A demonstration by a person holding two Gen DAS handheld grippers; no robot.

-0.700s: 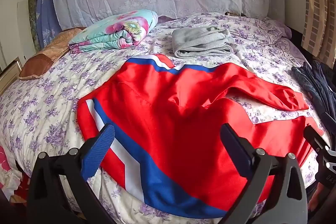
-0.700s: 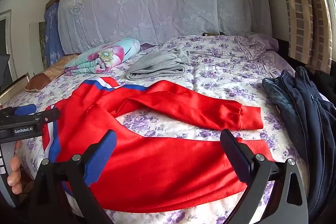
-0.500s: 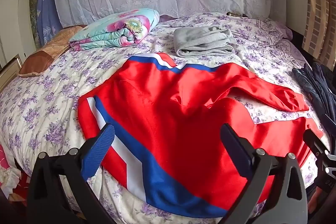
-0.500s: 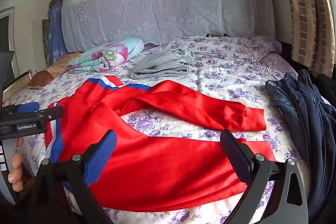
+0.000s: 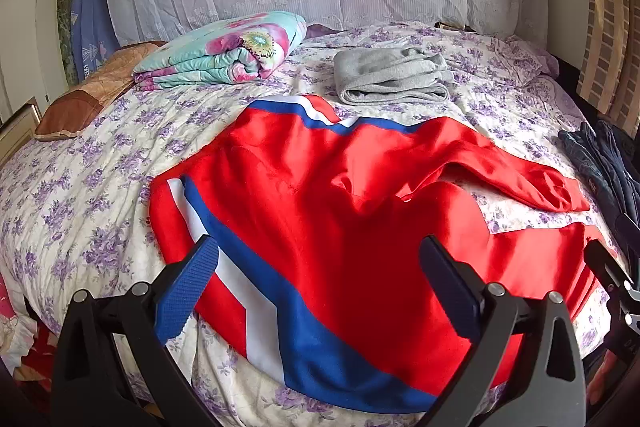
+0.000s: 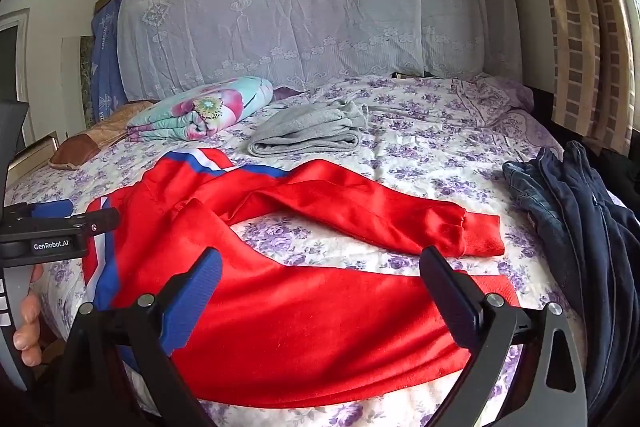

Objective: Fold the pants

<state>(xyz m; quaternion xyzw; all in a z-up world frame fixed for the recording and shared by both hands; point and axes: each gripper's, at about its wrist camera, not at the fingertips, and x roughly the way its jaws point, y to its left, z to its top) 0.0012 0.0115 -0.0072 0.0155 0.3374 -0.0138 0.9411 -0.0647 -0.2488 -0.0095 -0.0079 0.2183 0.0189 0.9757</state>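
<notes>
Red pants [image 5: 320, 211] with a blue and white waistband stripe lie spread on the bed, waist to the left, two legs running right. They also show in the right wrist view [image 6: 304, 311]. The far leg [image 6: 380, 211] is bent and separate from the near leg. My left gripper [image 5: 320, 267] is open and empty above the waist end at the bed's front edge. My right gripper [image 6: 320, 279] is open and empty above the near leg. The left gripper shows in the right wrist view [image 6: 56, 227] at the left edge.
Folded grey pants [image 5: 394, 79] and a folded floral quilt [image 5: 224, 55] lie further back on the flowered bedsheet [image 5: 80, 187]. Dark blue clothes [image 6: 580, 227] are piled at the right edge. A brown pillow [image 5: 88, 99] lies at the left.
Both grippers have drawn back and lifted slightly from the bed, so the pants sit a little lower in both views. The pants have not moved.
</notes>
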